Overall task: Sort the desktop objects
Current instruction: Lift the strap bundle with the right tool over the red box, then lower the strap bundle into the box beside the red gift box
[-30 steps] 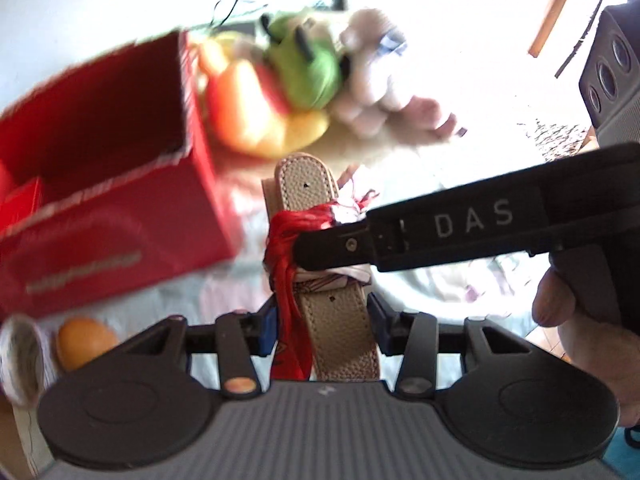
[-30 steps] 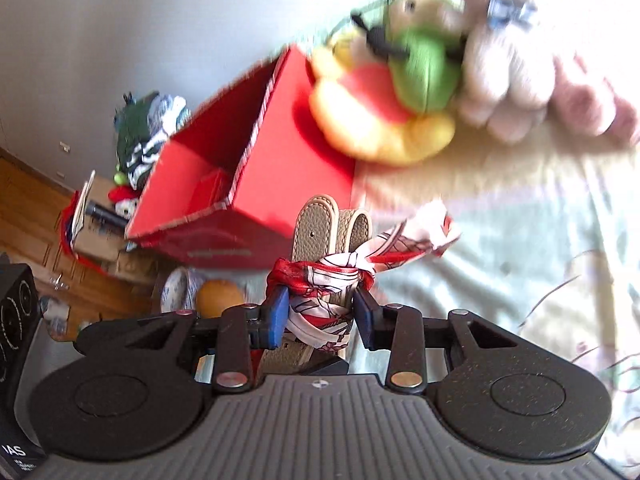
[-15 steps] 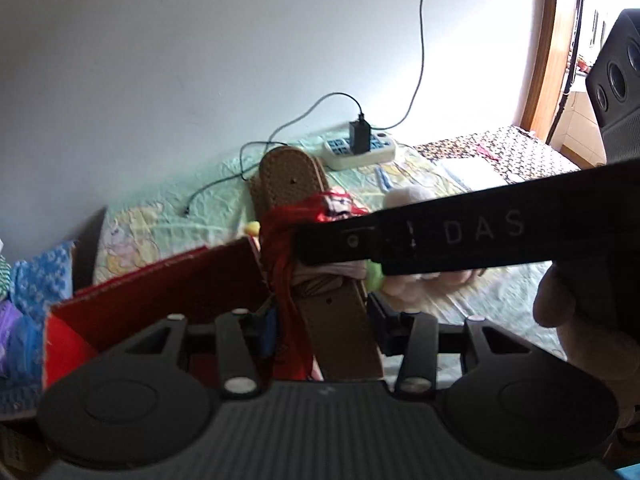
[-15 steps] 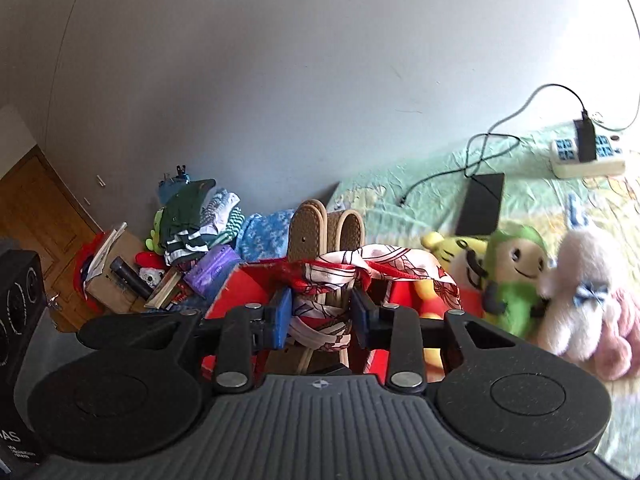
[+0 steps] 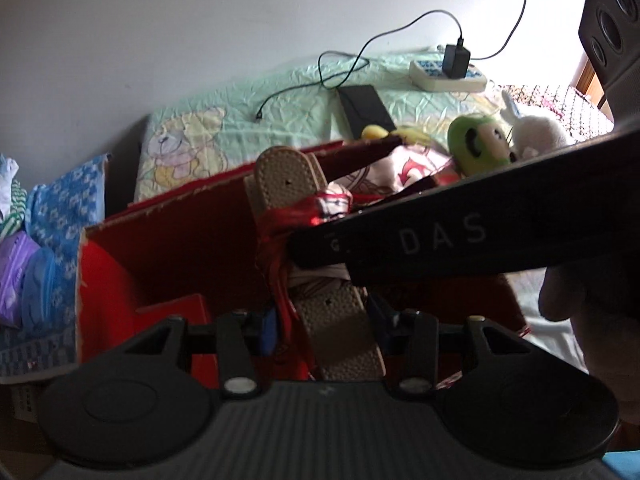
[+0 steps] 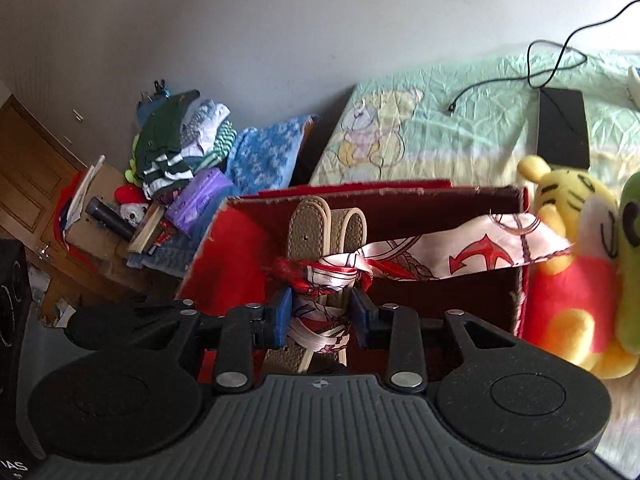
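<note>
On the far left, off the bed, sits a pile of clothes [image 6: 176,136] and a blue knit cloth [image 6: 264,156]; nobody is touching these. Next comes the red box [image 6: 236,264], open at the top, with a smaller red box [image 5: 176,312] lying inside it. The thing being sorted is a pair of tan slippers [image 6: 320,232] tied together with a red and white scarf [image 6: 460,252]. The bundle is up in the air, just in front of the red box and over its open top, so it is not put away yet. The left gripper [image 5: 324,320] has its tongs narrow, and they seem to squeeze the lower part of the slippers, though the view is dark there. The right gripper [image 6: 320,312] has its tongs closed on the scarf knot around the slippers. In the left view, its long black body crosses in front of the bundle. One loose end of the scarf hangs over the right wall of the box. To the right of the box, on the bed sheet [image 6: 472,128], sit the yellow tiger toy [image 6: 568,248], the green toy [image 5: 480,144] and the white bunny toy [image 5: 536,132], all outside the box. I think the job is only partly done: the bundle has to go down into the box, and the toys may be left to sort too.
</note>
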`<state>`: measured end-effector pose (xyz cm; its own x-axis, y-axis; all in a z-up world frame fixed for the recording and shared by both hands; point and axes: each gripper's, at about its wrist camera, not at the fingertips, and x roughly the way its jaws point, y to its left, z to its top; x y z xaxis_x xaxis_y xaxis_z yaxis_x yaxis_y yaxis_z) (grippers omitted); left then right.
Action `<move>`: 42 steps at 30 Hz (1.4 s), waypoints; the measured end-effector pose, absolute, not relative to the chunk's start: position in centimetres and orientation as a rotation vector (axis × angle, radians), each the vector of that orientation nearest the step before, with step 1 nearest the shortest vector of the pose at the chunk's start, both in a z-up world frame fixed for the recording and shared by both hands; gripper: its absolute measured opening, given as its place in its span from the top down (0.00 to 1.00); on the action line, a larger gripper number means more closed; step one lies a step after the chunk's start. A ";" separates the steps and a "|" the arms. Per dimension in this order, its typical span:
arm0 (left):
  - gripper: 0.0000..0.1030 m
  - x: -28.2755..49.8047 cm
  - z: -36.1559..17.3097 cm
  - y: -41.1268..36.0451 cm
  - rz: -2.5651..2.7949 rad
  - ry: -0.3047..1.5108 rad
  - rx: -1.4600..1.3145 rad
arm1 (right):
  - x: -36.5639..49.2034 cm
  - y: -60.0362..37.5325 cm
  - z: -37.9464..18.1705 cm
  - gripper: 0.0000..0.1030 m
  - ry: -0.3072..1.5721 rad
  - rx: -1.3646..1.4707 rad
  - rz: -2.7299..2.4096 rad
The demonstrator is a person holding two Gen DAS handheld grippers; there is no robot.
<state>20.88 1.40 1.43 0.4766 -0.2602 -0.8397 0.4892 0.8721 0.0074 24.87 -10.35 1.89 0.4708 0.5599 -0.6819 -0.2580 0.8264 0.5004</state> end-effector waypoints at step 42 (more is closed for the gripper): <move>0.55 25.7 -4.7 8.4 -0.332 1.212 0.094 | 31.0 -5.2 -5.1 0.71 1.348 0.437 0.641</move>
<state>25.68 8.43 -4.70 0.3100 -0.2010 -0.9293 0.3006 0.9480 -0.1048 31.03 -5.25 -5.12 0.0930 0.6517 -0.7527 -0.1727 0.7551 0.6325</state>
